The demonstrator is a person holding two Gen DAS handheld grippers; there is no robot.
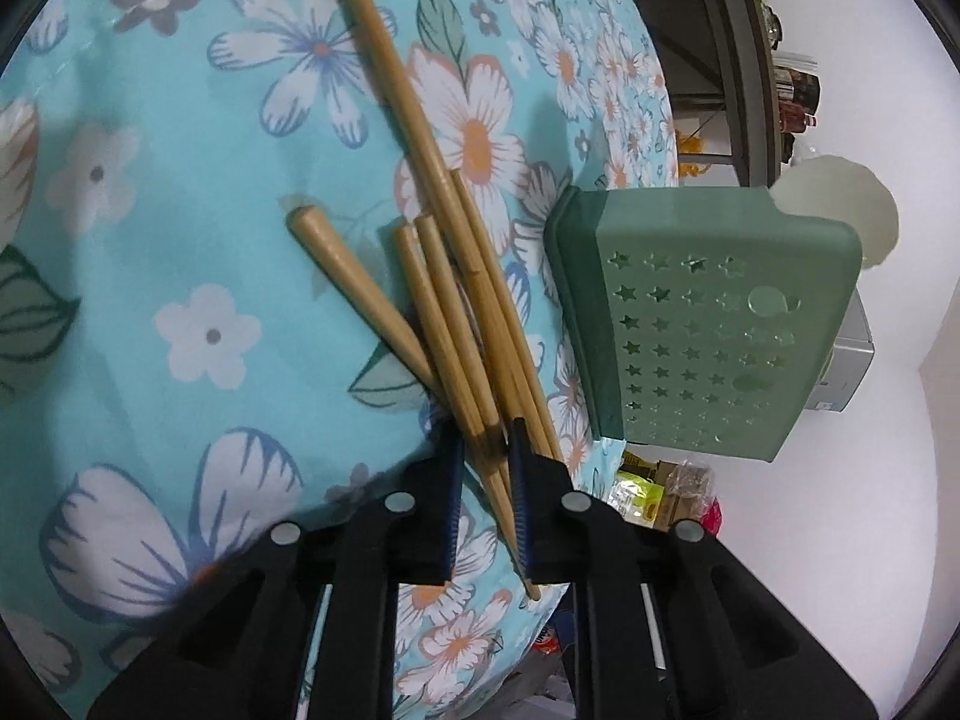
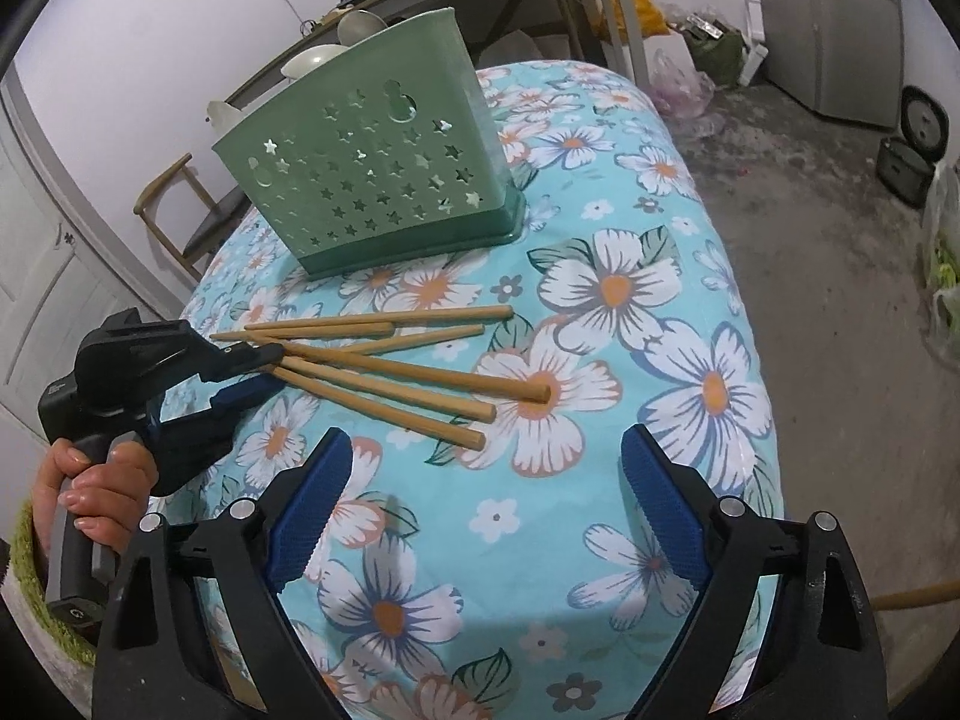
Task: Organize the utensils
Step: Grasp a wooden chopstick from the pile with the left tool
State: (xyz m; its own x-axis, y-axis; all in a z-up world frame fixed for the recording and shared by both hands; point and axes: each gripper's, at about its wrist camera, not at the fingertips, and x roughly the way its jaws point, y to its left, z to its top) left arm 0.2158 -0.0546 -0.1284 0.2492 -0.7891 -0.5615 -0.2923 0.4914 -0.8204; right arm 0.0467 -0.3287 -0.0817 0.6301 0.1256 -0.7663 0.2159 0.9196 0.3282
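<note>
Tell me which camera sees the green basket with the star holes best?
The right wrist view: the green star-holed basket stands whole there, open top, base and floral tablecloth all showing. The left wrist view catches the basket from the side near the frame's edge, so it looks tipped over and its inside stays hidden.

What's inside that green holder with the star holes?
Nothing shows through the star holes of the green holder; its opening faces away, so the inside is mostly hidden. The wooden chopsticks all lie outside on the floral cloth.

Both wrist views angled down, close; share chopsticks [image 1: 456,324], holder [image 2: 384,168].
</note>
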